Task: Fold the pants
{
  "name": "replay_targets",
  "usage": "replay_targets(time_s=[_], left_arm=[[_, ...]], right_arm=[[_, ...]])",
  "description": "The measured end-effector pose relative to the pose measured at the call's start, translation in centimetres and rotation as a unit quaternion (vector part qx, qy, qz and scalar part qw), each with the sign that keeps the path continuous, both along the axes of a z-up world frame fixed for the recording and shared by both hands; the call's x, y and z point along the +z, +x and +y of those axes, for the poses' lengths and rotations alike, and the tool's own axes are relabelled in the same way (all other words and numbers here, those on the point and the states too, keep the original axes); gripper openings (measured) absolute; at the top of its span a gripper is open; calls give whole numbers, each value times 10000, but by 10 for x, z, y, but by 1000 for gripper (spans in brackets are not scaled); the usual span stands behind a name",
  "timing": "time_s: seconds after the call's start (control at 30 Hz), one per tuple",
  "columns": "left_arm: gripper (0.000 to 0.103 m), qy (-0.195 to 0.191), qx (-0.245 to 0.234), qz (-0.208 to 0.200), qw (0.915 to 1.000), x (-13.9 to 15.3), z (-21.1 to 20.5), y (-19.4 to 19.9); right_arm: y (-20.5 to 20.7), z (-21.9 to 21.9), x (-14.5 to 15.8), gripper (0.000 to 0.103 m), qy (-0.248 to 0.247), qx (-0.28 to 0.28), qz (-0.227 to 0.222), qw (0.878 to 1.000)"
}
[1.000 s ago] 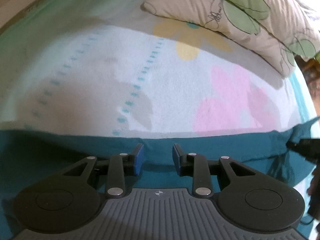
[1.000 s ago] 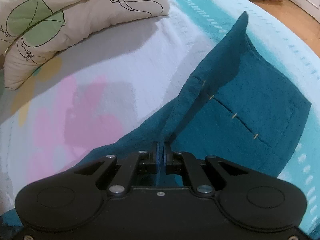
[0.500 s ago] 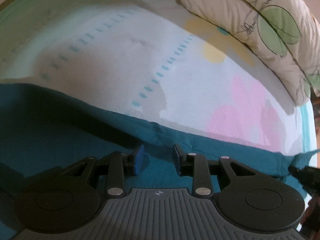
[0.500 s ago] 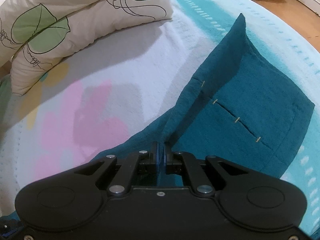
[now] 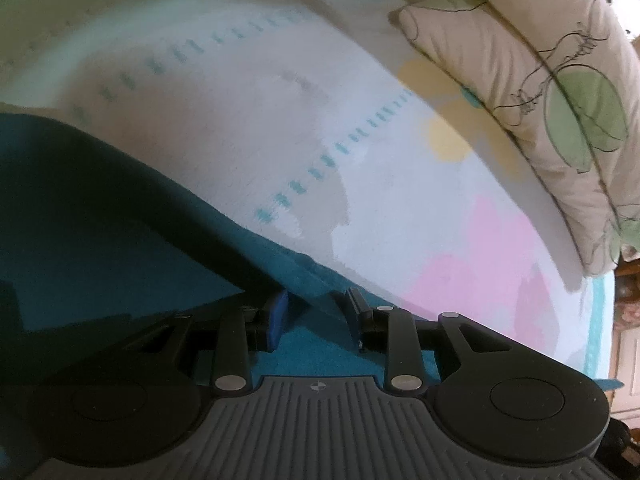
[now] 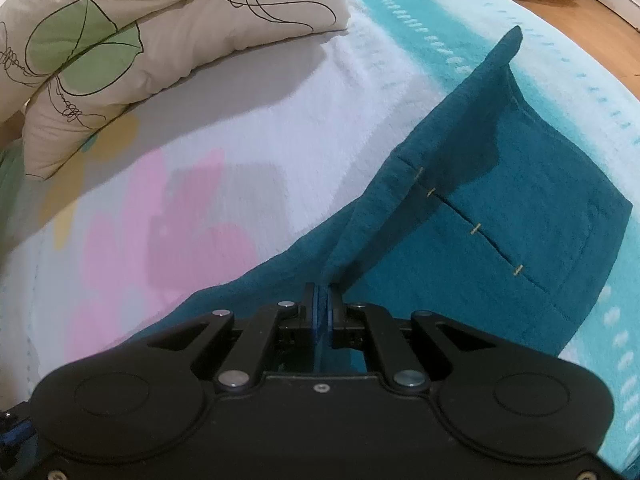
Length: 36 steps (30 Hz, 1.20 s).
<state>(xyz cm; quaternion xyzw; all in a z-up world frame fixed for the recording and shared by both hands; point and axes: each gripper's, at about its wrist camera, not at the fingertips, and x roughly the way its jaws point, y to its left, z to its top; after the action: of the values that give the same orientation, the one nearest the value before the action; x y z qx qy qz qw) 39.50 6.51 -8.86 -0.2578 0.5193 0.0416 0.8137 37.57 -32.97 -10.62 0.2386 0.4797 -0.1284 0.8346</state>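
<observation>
- Pinching a raised fold of the teal fabric pants (image 6: 500,248), our right gripper (image 6: 323,300) has its jaws clamped.
- Our left gripper (image 5: 316,312) straddles the hem, jaws apart (nothing gripped); folding looks barely begun.

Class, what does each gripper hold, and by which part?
The right gripper pinches the teal pants at a raised edge fold. The left gripper stands open around their edge, gripping nothing.

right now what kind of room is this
Most likely a bedroom: teal pants lie on a bed's flowered blanket, with leaf-print pillows stacked at its far side and wood floor beyond.
</observation>
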Motion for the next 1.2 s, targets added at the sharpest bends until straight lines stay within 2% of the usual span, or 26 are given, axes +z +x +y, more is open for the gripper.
replay_targets(time_s=[0.13,0.33,0.4,0.47,0.57,0.63,0.8,1.0,1.1,1.2], left_arm=[[30,42,123,140,9998,-6,-2,10],[29,-9,106,23,9999,-9,-5,26],[16,-82,161,-194,9996,-6,-4,25],[9,-145,296,-359,9988,-1,0,18],[4,10,183,-434,9989,10,-4,10],[4,210,20,-494,9986,21,-9,2],[4,468,-309,-813,9951,61,-17,-36],[4,718,-719,-1299,9863,108,-22,-110],[4,710,-857,-1433,9834,119,-18,-152],[4,789,-934,-1452,9818,116,-15,-195]], right_arm=[[-1,0,-2,9,5,35,-10,10000],[-3,1,-1,9,57,41,-46,10000],[-6,1,0,9,80,52,-85,9999],[-9,2,2,9,135,69,-157,9998],[-17,3,11,8,164,47,-289,9994],[-26,2,20,8,178,25,-385,9991],[-64,0,57,9,151,33,-677,9976],[-142,-8,98,8,360,-12,-982,9945],[-185,-9,107,9,444,-35,-998,9940],[-223,-4,105,9,433,71,-833,9956]])
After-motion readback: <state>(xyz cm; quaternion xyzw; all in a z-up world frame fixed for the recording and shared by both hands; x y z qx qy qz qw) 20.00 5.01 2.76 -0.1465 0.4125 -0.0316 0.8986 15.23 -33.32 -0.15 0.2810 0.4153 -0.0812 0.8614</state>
